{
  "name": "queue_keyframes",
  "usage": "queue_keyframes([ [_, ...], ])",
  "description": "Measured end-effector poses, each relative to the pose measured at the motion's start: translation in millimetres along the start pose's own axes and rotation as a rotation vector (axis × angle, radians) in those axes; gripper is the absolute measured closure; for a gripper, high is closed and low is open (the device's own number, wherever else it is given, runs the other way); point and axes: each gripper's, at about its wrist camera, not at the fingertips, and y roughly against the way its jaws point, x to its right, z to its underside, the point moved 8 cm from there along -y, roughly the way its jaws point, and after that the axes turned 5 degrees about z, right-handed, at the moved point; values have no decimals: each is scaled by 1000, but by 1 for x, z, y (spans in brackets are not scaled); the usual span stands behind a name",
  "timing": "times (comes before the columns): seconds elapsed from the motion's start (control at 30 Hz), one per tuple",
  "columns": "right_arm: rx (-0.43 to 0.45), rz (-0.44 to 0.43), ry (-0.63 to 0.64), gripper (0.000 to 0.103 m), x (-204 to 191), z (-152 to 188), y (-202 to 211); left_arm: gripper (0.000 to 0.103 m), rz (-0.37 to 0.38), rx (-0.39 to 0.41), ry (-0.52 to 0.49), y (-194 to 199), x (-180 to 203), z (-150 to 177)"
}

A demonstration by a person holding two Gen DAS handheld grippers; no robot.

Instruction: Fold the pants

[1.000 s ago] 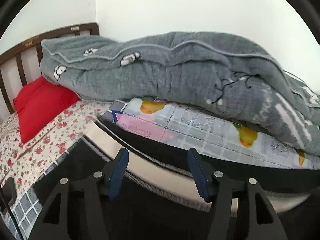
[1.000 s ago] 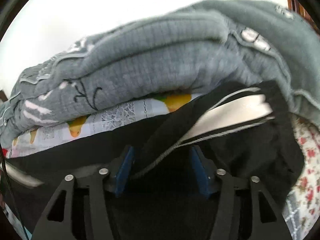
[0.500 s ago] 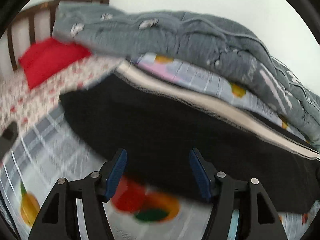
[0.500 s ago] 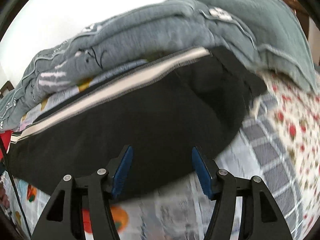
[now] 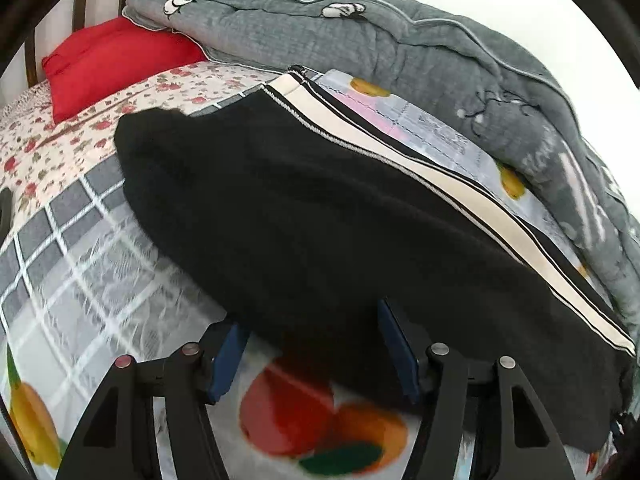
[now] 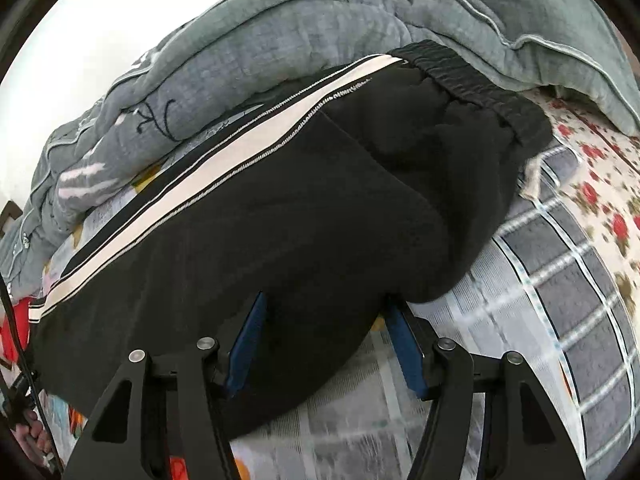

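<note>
Black pants [image 5: 304, 208] with a cream side stripe lie folded lengthwise on the bed, long side along the grey quilt. In the right wrist view the pants [image 6: 280, 216] show their elastic waistband [image 6: 472, 80] at the far right. My left gripper [image 5: 312, 344] is open, its blue fingers [image 5: 228, 356] at the pants' near edge, the fabric lying over their tips. My right gripper [image 6: 324, 336] is open too, its fingers [image 6: 404, 348] astride the near edge by the seat of the pants.
A heaped grey quilt [image 5: 400, 40] runs along the far side against the wall. A red pillow [image 5: 112, 60] lies at the wooden headboard. The bed carries a checked fruit-print sheet [image 5: 80, 248] and a floral sheet [image 6: 600, 200].
Both grippers have let go of the pants and drawn back toward the near edge. The pants, held up before, now lie flat on the bed.
</note>
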Motion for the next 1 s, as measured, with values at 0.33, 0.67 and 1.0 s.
queue_keyframes([
  [0.33, 84, -20, -4, 90, 0, -9, 24, 91, 22, 43, 2, 23, 1, -10],
  [0.67, 118, -10, 8, 98, 31, 33, 96, 90, 25, 44, -31, 89, -25, 30],
  [1.0, 104, -21, 6, 103, 67, 96, 144, 88, 55, 23, -14, 134, -63, 82],
])
